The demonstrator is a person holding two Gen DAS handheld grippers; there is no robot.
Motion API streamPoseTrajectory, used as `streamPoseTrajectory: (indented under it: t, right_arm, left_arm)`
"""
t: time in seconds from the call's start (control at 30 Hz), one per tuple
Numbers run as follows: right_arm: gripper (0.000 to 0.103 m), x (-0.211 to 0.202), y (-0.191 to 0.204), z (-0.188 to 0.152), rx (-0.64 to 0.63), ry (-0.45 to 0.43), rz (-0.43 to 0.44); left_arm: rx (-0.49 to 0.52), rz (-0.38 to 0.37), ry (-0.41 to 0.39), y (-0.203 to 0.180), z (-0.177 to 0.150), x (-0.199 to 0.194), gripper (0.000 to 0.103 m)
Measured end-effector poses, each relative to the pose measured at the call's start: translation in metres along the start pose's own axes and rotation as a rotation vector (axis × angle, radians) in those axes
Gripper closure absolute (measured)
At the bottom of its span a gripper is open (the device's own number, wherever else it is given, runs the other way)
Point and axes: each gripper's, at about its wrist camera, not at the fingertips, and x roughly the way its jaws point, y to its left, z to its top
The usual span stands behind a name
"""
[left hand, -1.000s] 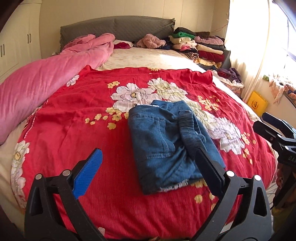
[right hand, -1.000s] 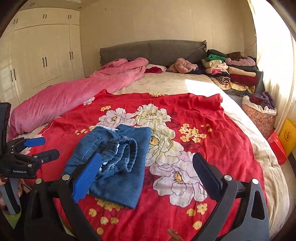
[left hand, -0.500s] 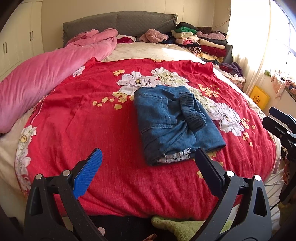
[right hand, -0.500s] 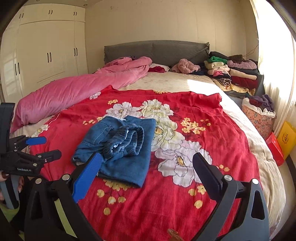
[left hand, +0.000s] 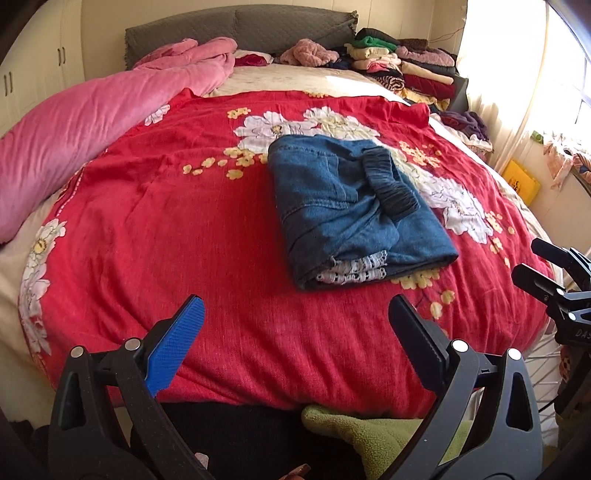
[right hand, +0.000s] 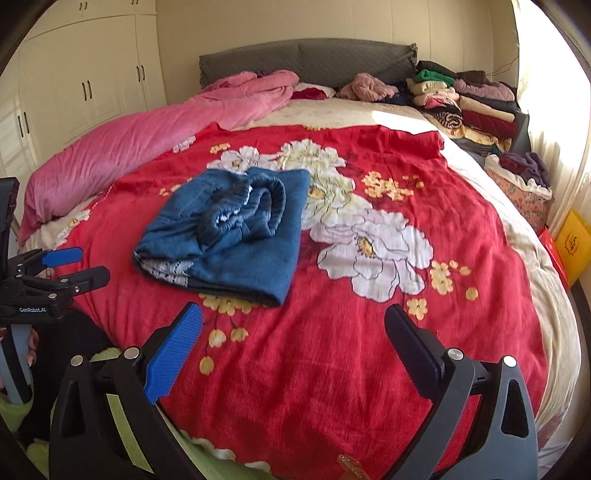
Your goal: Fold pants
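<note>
Left wrist view: denim pants (left hand: 347,210), folded into a compact rectangular bundle, lying flat on red floral bedspread (left hand: 166,229), right of centre. Long axis running from near edge toward grey headboard (left hand: 240,26), slightly skewed. Elastic waistband (left hand: 391,184) bunched on top along right side; pale lace trim showing at near end. Left gripper (left hand: 295,328) held low over near edge of bedspread, well short of pants, pointing toward headboard; fingers spread wide, blue pad (left hand: 173,347) on left finger, nothing between them. Right gripper (left hand: 543,266) visible at right frame edge, beyond side of bed.

Right wrist view: same pants (right hand: 229,232), left of centre on bedspread (right hand: 369,332), folded edge at near right, waistband (right hand: 243,210) curled on top. Right gripper (right hand: 295,328) low above near part of bedspread, apart from pants, aimed toward headboard (right hand: 306,59); fingers wide apart and empty. Left gripper (right hand: 77,266) at far left, level, tips toward bed, fingers parted, holding nothing.

Also present: pink quilt (right hand: 147,140) along left side; stacked folded clothes (right hand: 465,103) at far right corner; white wardrobe (right hand: 81,74) on left wall.
</note>
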Motion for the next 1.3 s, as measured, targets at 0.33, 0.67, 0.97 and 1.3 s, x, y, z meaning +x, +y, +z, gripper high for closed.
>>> streamPoseTrajectory:
  t: [0.33, 0.67, 0.97, 1.3]
  right_arm:
    - [0.005, 0.0013, 0.0016, 0.0006, 0.000, -0.003, -0.004]
    - [0.005, -0.0024, 0.0018, 0.0015, 0.002, -0.011, -0.005]
    - [0.005, -0.0034, 0.0017, 0.0024, 0.001, -0.014, -0.007]
    - [0.005, -0.0058, 0.0018, 0.0051, 0.001, -0.018, -0.012]
  left_arm:
    - [-0.007, -0.002, 0.007, 0.0029, -0.0017, 0.0028, 0.010]
    - [-0.013, 0.004, 0.008, 0.0037, -0.0022, 0.0021, 0.010]
    - [-0.023, 0.006, 0.007, 0.0049, -0.0016, -0.0008, 0.010]
    - [-0.027, 0.010, 0.006, 0.0054, -0.0006, -0.0028, 0.010]
